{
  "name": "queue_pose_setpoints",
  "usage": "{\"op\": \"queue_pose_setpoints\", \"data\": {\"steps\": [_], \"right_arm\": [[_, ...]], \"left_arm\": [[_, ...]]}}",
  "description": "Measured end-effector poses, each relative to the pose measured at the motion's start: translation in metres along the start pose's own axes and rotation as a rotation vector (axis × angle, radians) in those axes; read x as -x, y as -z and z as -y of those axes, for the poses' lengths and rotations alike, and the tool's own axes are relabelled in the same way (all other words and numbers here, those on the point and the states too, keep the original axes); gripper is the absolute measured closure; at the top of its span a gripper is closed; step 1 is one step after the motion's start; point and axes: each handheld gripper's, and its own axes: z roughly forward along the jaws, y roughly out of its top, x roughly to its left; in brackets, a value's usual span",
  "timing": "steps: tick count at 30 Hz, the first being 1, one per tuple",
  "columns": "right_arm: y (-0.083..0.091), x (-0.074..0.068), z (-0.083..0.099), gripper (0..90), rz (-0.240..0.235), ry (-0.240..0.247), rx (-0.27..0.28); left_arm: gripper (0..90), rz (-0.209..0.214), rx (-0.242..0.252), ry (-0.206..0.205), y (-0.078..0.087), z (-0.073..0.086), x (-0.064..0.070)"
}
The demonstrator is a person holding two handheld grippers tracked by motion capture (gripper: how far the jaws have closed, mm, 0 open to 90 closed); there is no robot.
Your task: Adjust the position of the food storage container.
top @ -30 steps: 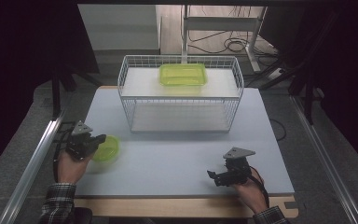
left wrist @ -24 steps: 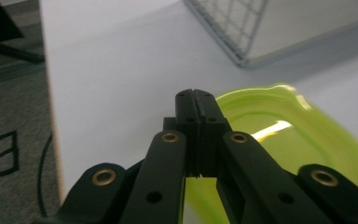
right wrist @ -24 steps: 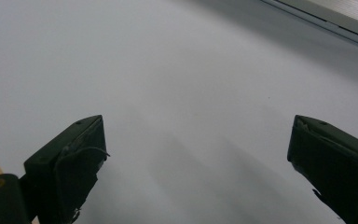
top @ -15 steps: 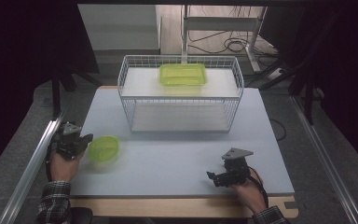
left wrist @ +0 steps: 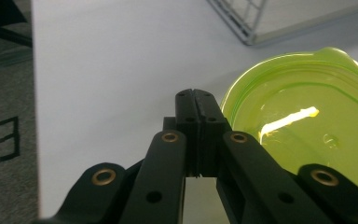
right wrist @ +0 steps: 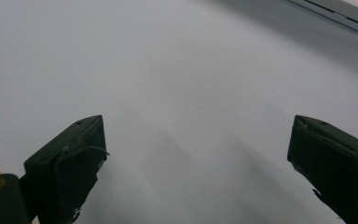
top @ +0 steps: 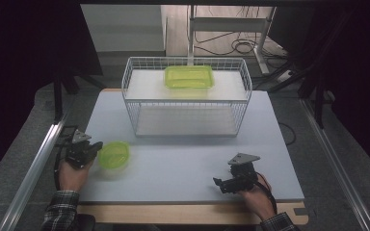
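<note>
A round green container (top: 114, 154) (left wrist: 303, 126) sits on the grey table (top: 183, 159) near its left edge. My left gripper (top: 96, 146) (left wrist: 193, 93) is shut with nothing between its jaws. Its tips lie just left of the container's rim, close to it or touching. My right gripper (top: 218, 183) (right wrist: 198, 121) stands open low over bare tabletop at the front right, holding nothing. A rectangular green container (top: 189, 76) rests on the top shelf of a white wire rack (top: 185, 100) at the back.
A corner of the wire rack (left wrist: 247, 23) shows beyond the round container in the left gripper view. The table's wooden front edge (top: 173, 211) runs in front of both hands. A metal rail (top: 38, 159) runs along the table's left side.
My left gripper drew back to the left, then came forward again to the round container's rim. The container now lies slightly further right. The right gripper has stayed put.
</note>
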Motion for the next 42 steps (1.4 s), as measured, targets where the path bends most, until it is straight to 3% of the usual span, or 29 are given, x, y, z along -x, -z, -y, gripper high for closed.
{"op": "queue_pose_setpoints", "data": {"steps": [5,12,18,21,24,29,30,33,36,42], "right_arm": [[-0.001,0.000,0.000,4.4,-0.003,0.002,-0.004],[0.000,0.000,0.001,4.4,-0.004,0.004,-0.008],[-0.001,0.000,0.001,4.4,-0.006,0.006,-0.013],[-0.001,0.000,0.001,4.4,-0.007,0.006,-0.013],[-0.001,0.001,0.001,4.4,-0.004,0.005,-0.011],[-0.001,0.001,0.001,4.4,-0.005,0.005,-0.013],[-0.001,0.001,0.001,4.4,-0.005,0.008,-0.014],[-0.001,0.000,0.001,4.4,-0.006,0.008,-0.014],[-0.001,0.000,0.001,4.4,-0.005,0.010,-0.019],[-0.001,-0.001,0.001,4.4,-0.007,0.009,-0.019]], "left_arm": [[90.0,0.022,-0.003,-0.010,-0.003,-0.003,0.014],[90.0,0.068,-0.013,-0.061,-0.008,-0.010,0.049],[90.0,0.112,-0.016,-0.085,-0.010,-0.014,0.067],[90.0,0.121,0.013,-0.072,-0.008,-0.016,0.070],[90.0,0.106,0.016,-0.070,-0.003,-0.013,0.064],[90.0,0.108,-0.029,-0.059,-0.001,0.000,0.055],[90.0,0.118,-0.065,-0.078,-0.001,0.007,0.054],[90.0,0.159,-0.097,-0.088,-0.002,0.016,0.056],[90.0,0.196,-0.115,-0.094,-0.004,0.020,0.060],[89.9,0.218,-0.127,-0.121,-0.008,0.018,0.072]]}}
